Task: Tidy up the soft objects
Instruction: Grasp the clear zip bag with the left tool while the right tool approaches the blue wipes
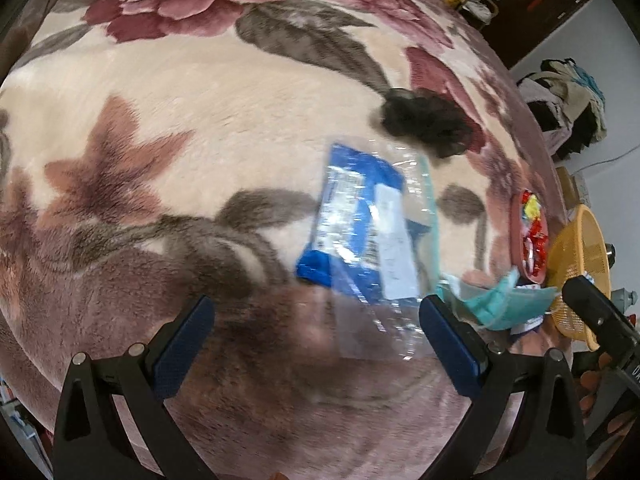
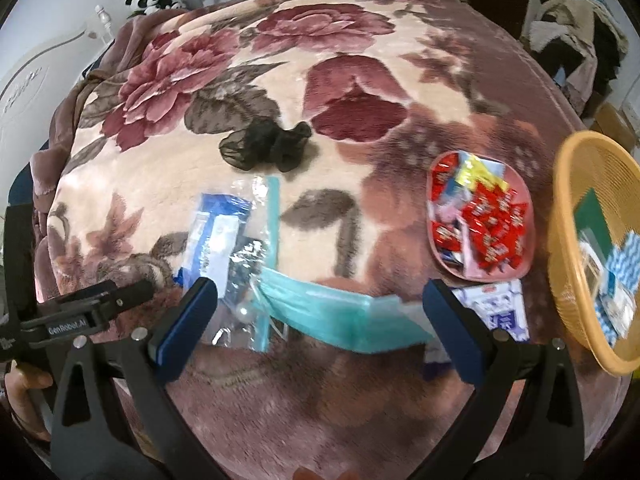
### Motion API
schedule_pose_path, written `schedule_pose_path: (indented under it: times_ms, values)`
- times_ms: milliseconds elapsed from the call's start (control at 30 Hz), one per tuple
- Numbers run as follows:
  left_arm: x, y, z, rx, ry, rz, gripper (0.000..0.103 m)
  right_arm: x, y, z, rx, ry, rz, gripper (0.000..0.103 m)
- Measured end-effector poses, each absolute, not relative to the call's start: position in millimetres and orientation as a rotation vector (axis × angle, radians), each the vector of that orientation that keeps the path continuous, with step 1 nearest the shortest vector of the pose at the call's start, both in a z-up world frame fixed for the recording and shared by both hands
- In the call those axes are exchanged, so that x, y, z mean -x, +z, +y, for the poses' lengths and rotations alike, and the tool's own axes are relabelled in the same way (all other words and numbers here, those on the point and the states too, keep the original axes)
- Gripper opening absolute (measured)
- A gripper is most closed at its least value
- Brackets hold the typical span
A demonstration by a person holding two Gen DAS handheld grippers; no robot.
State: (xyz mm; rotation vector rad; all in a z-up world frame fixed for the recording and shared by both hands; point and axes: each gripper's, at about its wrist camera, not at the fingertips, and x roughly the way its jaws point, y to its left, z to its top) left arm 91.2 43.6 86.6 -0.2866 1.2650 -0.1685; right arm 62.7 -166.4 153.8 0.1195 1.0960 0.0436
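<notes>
A clear plastic bag with a blue pack inside (image 1: pixel 360 224) (image 2: pixel 218 236) lies on the flowered blanket (image 1: pixel 160 100) (image 2: pixel 360 72). A teal face mask (image 2: pixel 340 314) (image 1: pixel 508 306) lies just right of it. A black mesh scrunchie (image 2: pixel 266 144) (image 1: pixel 426 120) sits farther back. My left gripper (image 1: pixel 316 340) is open, hovering just short of the bag's near edge. My right gripper (image 2: pixel 320 328) is open too, its fingers spread on either side of the mask, close above it. The left gripper's body (image 2: pixel 80 312) shows at the left of the right wrist view.
A pink dish of red candy wrappers (image 2: pixel 480 220) (image 1: pixel 530 236) sits right of the mask, a white-blue packet (image 2: pixel 496 308) just below it. A yellow mesh basket (image 2: pixel 580 240) (image 1: pixel 580 264) holding packets stands at the blanket's right edge. Clothes pile beyond the bed on the right.
</notes>
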Motion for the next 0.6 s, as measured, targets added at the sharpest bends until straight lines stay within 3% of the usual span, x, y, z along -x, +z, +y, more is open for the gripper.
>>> schedule_pose_path:
  times_ms: [333,600]
  values:
    - [-102.6,64.1,84.8,0.346,-0.125,1.290,0.102,-99.3,125.6,-117.1,-0.076,0.129,1.160,0.103]
    - [-93.0,51.4,37.2,0.332,-0.263,1.335,0.102,-114.5,118.1,-115.9,-0.101,0.112,1.154,0.103]
